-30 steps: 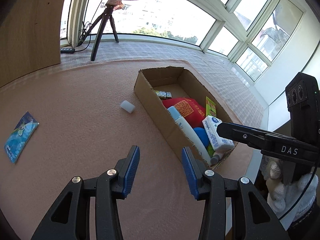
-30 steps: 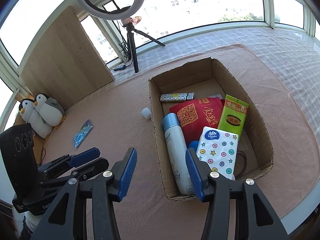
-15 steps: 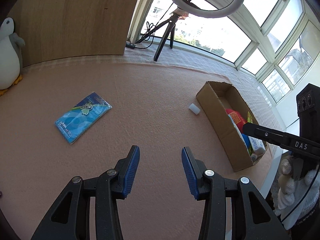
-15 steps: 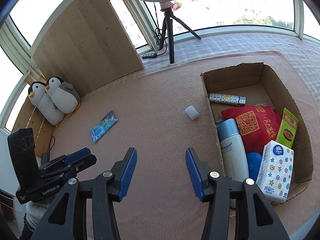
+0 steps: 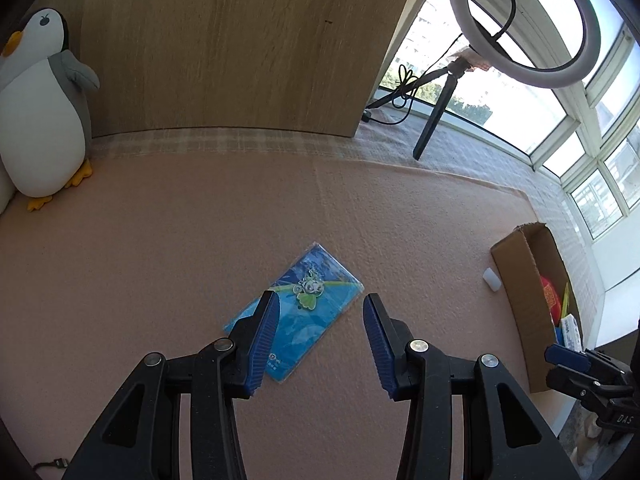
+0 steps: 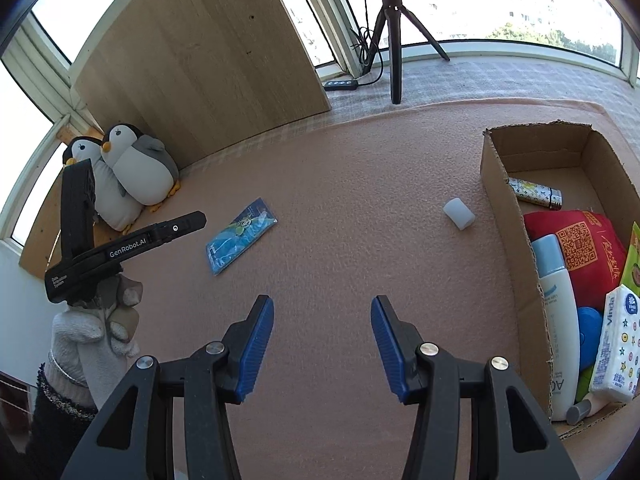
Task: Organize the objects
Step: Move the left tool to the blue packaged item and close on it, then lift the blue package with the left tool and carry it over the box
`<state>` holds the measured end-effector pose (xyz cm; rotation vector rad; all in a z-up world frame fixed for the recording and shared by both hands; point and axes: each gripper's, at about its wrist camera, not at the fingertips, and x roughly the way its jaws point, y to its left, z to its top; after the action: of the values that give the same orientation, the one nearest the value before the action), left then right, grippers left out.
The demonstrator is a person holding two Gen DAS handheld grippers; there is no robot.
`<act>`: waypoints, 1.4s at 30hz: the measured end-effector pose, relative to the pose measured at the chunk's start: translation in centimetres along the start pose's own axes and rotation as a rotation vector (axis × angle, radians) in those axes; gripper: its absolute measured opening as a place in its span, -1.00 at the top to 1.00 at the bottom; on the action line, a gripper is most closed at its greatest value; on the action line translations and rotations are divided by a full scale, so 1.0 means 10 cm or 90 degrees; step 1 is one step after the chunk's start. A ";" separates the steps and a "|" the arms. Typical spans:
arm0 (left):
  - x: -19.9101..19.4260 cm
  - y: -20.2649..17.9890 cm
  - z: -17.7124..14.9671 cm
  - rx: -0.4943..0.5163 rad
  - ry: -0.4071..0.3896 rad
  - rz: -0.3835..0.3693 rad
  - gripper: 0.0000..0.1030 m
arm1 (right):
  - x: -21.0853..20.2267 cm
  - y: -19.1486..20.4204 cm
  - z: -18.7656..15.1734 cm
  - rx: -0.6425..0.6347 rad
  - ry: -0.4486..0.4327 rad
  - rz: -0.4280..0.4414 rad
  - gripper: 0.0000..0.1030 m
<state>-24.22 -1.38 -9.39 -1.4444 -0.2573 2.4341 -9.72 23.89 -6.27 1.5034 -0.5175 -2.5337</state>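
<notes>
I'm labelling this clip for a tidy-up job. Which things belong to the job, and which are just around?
Job: blue packet, white cap, cardboard box, left gripper, right gripper.

Just around: toy penguins, ring light stand, wooden board.

Daylight floods in through my windows (image 6: 520,8) — glass blown out white, edges bowed and vignetted, everything otherwise sharp.

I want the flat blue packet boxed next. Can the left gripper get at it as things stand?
Probably yes. The left gripper hangs open right over the blue packet, nothing lies on or beside it, though lying flat on the pink mat may make pinching awkward.
</notes>
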 end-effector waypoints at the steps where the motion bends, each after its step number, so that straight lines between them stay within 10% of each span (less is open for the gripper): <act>1: 0.07 0.03 0.05 -0.002 0.005 0.005 0.09 | 0.01 0.00 -0.01 0.002 0.002 -0.002 0.09; 14: 0.77 0.14 0.12 -0.003 0.072 0.016 0.38 | 0.04 -0.13 -0.09 0.028 0.015 -0.015 0.09; 42: 0.34 -0.54 -1.11 -0.049 0.033 -0.027 0.59 | 0.42 -0.23 -0.12 0.016 0.072 0.042 0.09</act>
<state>-15.12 4.89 -15.93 -1.5152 -0.3691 2.3741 -10.61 24.54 -11.08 1.5994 -0.5747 -2.3845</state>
